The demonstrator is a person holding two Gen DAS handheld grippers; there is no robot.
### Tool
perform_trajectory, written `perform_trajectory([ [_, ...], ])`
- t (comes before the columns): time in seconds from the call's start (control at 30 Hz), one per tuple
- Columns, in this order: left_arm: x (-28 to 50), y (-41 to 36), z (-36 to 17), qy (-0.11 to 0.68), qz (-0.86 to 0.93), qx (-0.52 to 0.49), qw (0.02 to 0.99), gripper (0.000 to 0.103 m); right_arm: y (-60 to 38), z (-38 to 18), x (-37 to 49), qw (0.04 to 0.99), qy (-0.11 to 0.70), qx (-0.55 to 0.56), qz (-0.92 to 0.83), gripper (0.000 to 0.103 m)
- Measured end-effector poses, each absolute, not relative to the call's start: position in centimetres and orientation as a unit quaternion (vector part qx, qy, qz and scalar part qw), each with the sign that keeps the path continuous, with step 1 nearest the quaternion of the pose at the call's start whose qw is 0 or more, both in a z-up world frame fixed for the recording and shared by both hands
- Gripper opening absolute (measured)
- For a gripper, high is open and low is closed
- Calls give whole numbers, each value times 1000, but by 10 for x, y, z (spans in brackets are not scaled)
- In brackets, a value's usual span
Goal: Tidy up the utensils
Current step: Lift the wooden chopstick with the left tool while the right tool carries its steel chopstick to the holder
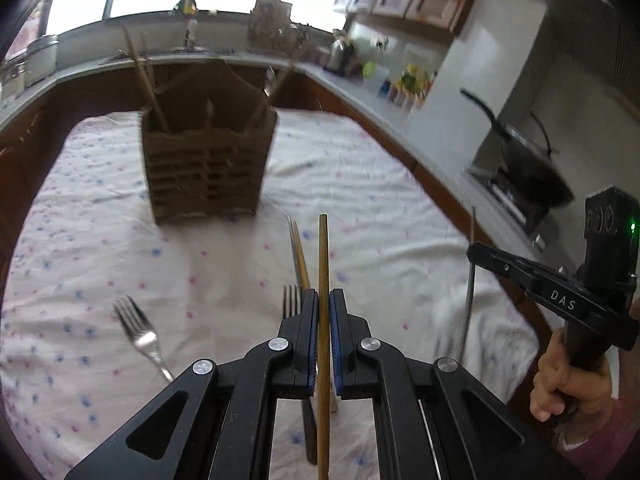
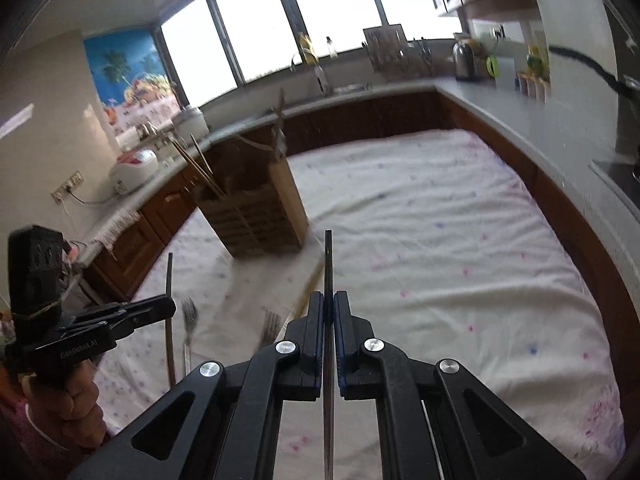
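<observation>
Left gripper (image 1: pixel 324 316): jaws clamped mid-length on a thin tan wooden chopstick (image 1: pixel 323 256), light, stiff, held above the cloth.
Right gripper (image 2: pixel 329 320): jaws pinched a slim dark metal chopstick (image 2: pixel 328 264), slippery.
Brown slatted wooden holder (image 1: pixel 204 168): stood ahead.

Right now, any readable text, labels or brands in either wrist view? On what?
"DAS": white letters on the right gripper body, left wrist view.
White lettering on the left gripper body, right wrist view: too blurred to read.
Nothing else legible.

Kettle (image 2: pixel 464 60) on counter (image 2: pixel 472 96); pan (image 1: pixel 528 168) (black); rice cooker (image 2: pixel 132 172).
</observation>
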State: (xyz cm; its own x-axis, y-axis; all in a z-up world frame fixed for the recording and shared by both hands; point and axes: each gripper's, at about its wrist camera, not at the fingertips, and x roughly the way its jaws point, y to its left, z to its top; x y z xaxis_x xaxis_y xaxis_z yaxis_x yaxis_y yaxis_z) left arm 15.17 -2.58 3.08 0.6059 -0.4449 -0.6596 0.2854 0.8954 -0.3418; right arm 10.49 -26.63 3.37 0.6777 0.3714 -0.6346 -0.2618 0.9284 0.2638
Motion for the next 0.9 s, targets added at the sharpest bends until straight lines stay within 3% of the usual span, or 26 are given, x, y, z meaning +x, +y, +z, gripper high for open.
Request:
perform_trajectory([
  [0.9,86,62,84,263,-127,-175,940,4,-237,76,122,927,298,76,213,5],
])
